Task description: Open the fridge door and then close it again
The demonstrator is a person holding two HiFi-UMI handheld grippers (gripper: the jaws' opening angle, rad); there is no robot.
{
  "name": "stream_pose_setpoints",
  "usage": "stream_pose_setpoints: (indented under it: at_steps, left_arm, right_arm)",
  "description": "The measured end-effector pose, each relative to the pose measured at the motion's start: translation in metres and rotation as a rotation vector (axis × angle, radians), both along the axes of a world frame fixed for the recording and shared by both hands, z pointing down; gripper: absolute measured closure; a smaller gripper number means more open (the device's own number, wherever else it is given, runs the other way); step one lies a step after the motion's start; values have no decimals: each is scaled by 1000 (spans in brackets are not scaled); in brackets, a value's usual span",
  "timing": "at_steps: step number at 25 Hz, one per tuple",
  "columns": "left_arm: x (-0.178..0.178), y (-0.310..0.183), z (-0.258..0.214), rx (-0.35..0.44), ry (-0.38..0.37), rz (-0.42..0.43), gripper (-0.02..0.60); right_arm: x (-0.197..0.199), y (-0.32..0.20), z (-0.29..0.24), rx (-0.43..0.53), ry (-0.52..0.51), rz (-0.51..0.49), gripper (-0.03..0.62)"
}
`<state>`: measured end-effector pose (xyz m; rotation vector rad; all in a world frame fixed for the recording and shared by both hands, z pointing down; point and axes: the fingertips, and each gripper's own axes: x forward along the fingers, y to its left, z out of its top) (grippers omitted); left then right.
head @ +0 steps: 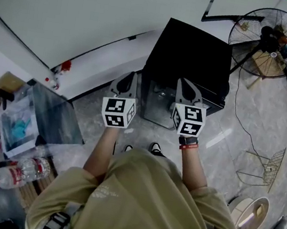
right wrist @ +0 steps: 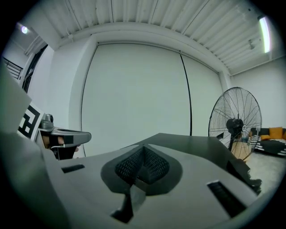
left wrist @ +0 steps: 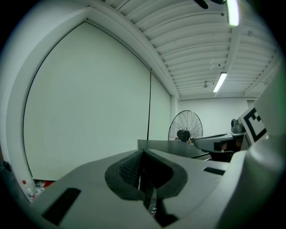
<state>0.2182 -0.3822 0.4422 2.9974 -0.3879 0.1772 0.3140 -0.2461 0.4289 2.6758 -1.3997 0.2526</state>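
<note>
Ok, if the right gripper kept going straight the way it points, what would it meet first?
Probably the flat top of the black fridge, which lies right past the shut right gripper; depth is unclear, so it might skim over it to the white wall.

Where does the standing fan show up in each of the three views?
Head view: fan at top right, beside the black fridge.
Left gripper view: fan right of centre, behind the fridge top.
Right gripper view: fan far right, beyond the fridge top.
Shared landmark: the fridge.
</note>
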Motion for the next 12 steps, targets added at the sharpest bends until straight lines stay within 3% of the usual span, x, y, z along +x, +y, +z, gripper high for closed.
stream_pose_setpoints:
  at_steps: [7, 12]
  left_arm:
    - [0, -2, 4, -10, 1, -7, 561]
    - [-1, -12, 20, -84, 7, -23, 561]
  right_arm:
    - [1, 2, 7, -17, -18, -24, 572]
    - [4, -17, 8, -115, -5, -163, 572]
